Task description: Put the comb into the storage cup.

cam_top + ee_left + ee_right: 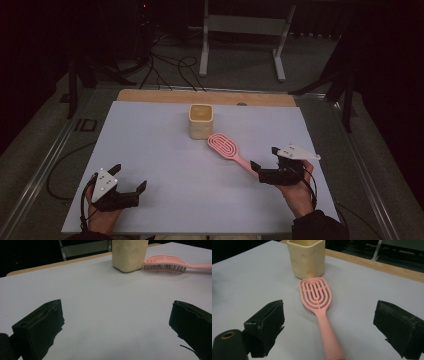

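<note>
- While the pink hairbrush [229,150] lies bristles-down beside the cream cup [200,121], the right gripper [265,160] brackets its handle end, jaws wide
- Left gripper [131,179]: jaws wide, nothing between them

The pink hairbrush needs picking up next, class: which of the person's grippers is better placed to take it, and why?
The right gripper. Its open jaws already straddle the pink hairbrush handle, while the left gripper sits open at the table's near left corner, far from it.

The brush [317,297] looks like smooth pink plastic with a slight sheen. The cup [307,258] is cream, matt and faintly dimpled. The table [165,165] has a matt pale sheet over a wood edge [150,95].
</note>
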A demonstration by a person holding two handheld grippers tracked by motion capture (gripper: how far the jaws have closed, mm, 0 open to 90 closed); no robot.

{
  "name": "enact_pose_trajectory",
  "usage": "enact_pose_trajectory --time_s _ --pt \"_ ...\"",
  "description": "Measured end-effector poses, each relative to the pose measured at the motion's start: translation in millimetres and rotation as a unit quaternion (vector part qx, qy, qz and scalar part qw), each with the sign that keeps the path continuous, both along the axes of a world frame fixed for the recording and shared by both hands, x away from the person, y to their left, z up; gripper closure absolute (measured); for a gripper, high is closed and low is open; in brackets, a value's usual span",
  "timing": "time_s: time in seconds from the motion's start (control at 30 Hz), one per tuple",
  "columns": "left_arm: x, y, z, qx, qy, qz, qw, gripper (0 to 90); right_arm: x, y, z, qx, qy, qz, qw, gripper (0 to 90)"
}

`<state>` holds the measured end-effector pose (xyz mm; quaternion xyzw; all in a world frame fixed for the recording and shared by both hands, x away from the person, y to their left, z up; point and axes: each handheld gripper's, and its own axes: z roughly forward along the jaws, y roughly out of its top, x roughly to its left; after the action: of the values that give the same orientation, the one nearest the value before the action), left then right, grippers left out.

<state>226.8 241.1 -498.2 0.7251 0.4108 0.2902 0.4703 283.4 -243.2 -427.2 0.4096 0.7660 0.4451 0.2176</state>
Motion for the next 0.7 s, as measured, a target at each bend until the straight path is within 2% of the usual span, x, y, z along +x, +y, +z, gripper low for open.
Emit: enact_pose_trajectory --time_s 0.17,0.37,0.57,0.7 --pt "-0.2 0.4 0.1 0.001 -0.001 0.000 1.0000 0.0 8.0 3.9 2.7 -0.011 0.006 0.004 0.9999 9.6" --pt "0.0 0.2 -0.1 0.000 0.000 -0.001 1.0000 0.0 22.1 14.5 12.7 -0.050 0.011 0.014 0.9986 9.7" --pt "-0.1 0.4 -0.1 -0.001 -0.001 -0.001 1.0000 0.0 33.3 22.6 18.7 -0.096 0.013 0.027 0.9950 9.7" --pt "-0.1 0.5 -0.1 -0.001 -0.001 -0.001 1.0000 0.0 40.6 25.7 21.3 -0.108 0.020 0.033 0.9934 9.7"
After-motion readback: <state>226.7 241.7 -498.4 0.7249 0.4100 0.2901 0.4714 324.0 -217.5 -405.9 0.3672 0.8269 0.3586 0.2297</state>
